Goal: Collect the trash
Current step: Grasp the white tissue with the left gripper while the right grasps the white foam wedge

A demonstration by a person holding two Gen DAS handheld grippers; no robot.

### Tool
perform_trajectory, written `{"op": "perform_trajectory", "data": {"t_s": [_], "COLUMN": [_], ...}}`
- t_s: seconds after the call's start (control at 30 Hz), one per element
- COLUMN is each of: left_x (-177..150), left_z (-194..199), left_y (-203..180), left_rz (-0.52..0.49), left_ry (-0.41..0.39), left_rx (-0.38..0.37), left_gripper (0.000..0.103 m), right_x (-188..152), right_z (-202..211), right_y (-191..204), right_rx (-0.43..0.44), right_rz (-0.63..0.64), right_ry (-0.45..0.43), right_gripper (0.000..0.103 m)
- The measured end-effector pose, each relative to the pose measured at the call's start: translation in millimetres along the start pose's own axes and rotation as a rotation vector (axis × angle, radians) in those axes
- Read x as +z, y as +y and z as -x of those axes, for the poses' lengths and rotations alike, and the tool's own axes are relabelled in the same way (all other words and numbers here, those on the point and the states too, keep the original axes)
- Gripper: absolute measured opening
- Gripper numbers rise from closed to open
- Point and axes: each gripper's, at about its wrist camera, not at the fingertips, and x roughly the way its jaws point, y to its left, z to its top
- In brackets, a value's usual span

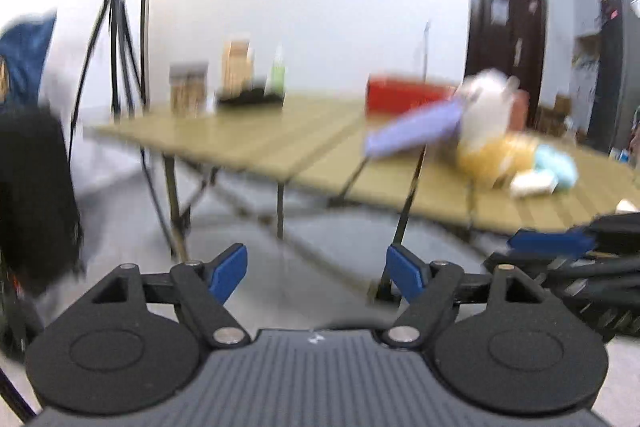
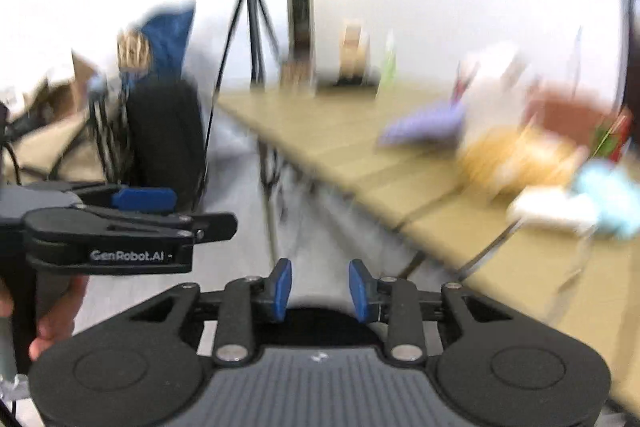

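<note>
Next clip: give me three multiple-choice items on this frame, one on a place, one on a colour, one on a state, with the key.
1. Where does the purple sheet lie?
A. on the floor
B. on the table
C. between the tongs

2. What colour are the pads on the tongs?
A. blue
B. red
C. green

3. How do the left tongs stand?
A. shut on the red box
B. shut on nothing
C. open, nothing between them

Key: 1 B, the sheet rests on the tan tabletop beside the red box. 2 A, both wrist views show blue pads. 3 C, a wide gap shows only floor behind it.
</note>
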Motion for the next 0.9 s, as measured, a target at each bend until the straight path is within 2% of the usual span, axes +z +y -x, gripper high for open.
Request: {"op": "perform_trajectory", "data": {"t_s": [0.1,0.17,0.23,0.37,0.53,0.67,0.8,0.9], "left_x": [13.7,22.3,29.0,39.4,44.8,40.3,40.0,41.2], "left_z": [9.1,5.1,-4.3,-33.5,-75.4,-90.7,-108.8,-124.2], "left_y": [-28.0,-50.3,-74.7,-123.3,-168.3,-185.8,-201.1,-202.1], "left_rz": [-0.016,-0.008,0.001,-0.005,0.039,0.063,0.055,0.086], "left_ry": [-0.117,-0.151,-0.144,-0.090,-0.015,0.006,0.042,0.105], "left_rx": [-0.015,-0.059,-0.117,-0.185,-0.224,-0.254,-0.223,-0.207], "left_gripper": [0.079,0.079,0.079,0.079,0.078,0.078,0.078,0.078], "right_x": [8.1,9.6,9.6,-0.2,-11.9,-18.7,-31.1,-37.4], "right_z": [40.8,59.0,71.9,77.5,63.2,51.1,41.7,34.3], "right_y": [-19.4,-35.9,-59.4,-103.8,-133.5,-139.2,-147.1,-159.0], "right_rx": [-0.168,-0.280,-0.372,-0.488,-0.496,-0.488,-0.486,-0.494], "right_rz": [0.028,0.023,-0.019,-0.124,-0.191,-0.211,-0.251,-0.292], "right_ry": [-0.177,-0.228,-0.224,-0.127,-0.018,0.020,0.067,0.092], "right_gripper": [0.044,0.048,0.050,0.050,0.050,0.050,0.050,0.050]}}
